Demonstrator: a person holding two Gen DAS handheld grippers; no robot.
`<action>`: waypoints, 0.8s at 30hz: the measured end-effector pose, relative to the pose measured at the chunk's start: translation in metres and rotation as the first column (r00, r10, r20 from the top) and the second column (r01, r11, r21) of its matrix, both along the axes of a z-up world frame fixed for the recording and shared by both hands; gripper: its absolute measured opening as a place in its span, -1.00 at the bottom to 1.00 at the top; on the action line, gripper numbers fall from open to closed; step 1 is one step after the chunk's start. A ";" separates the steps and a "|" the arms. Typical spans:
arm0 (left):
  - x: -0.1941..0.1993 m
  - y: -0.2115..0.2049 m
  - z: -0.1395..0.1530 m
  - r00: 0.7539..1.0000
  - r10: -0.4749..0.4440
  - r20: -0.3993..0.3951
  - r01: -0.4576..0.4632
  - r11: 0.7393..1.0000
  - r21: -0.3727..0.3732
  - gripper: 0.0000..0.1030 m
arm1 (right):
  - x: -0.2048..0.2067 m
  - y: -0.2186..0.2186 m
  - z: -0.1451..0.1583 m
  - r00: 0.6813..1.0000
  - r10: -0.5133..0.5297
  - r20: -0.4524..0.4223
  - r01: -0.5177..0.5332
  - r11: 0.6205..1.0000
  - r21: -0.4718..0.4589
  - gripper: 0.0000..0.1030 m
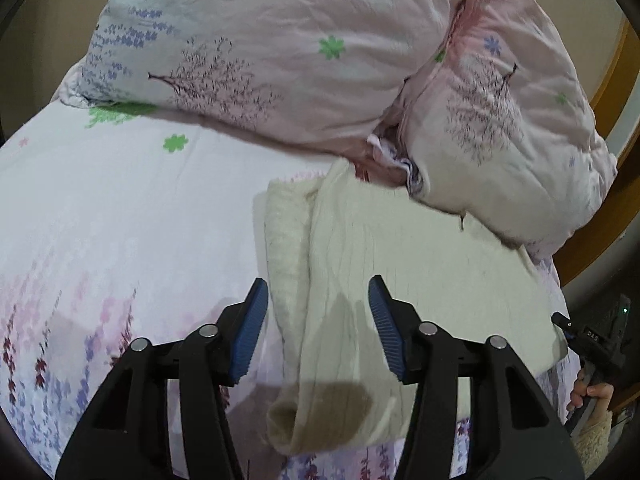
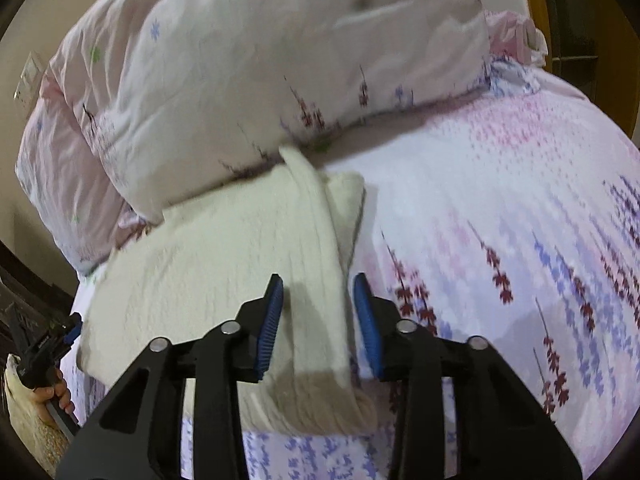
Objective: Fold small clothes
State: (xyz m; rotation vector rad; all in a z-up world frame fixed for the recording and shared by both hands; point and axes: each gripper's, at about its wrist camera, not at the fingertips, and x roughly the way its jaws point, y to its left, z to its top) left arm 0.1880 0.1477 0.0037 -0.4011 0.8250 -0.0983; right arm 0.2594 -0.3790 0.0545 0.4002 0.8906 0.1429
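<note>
we held our left gripper [image 1: 318, 296] and right gripper [image 2: 319, 292] wide over the soft cream knitted top [image 1: 420, 256], ready to grab its near folded edges.

The garment [image 1: 420, 264] is a cream, ribbed knit piece lying flat on the floral sheet [image 1: 120, 208], its far edge tucked just under the quilt [image 1: 500, 128]. One side is folded over lengthwise into a thick band [image 2: 320, 240] that runs from the near edge up toward the quilt, with a fuzzier inner face [image 1: 286, 248] showing beside the fold in the left wrist view. At the near end the band shows a rolled, ribbed opening [image 2: 340, 408], and the rest spreads out smooth and broad to the side of the fold.
</note>
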 end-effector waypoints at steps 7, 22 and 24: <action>-0.002 -0.006 -0.002 0.998 -0.050 -0.026 0.050 0.999 -0.012 -0.89 | -0.012 0.003 0.010 0.999 0.007 0.053 -0.006 1.000 -0.009 -0.90; -0.012 0.007 -0.008 0.995 -0.084 -0.049 0.083 0.996 -0.027 -0.91 | -0.020 0.004 -0.003 0.998 -0.031 -0.055 0.025 0.994 -0.108 -0.72; -0.011 0.005 -0.003 0.995 -0.094 -0.039 0.093 0.995 -0.020 -0.89 | -0.020 -0.001 0.007 0.999 -0.041 -0.022 0.040 0.996 -0.081 -0.62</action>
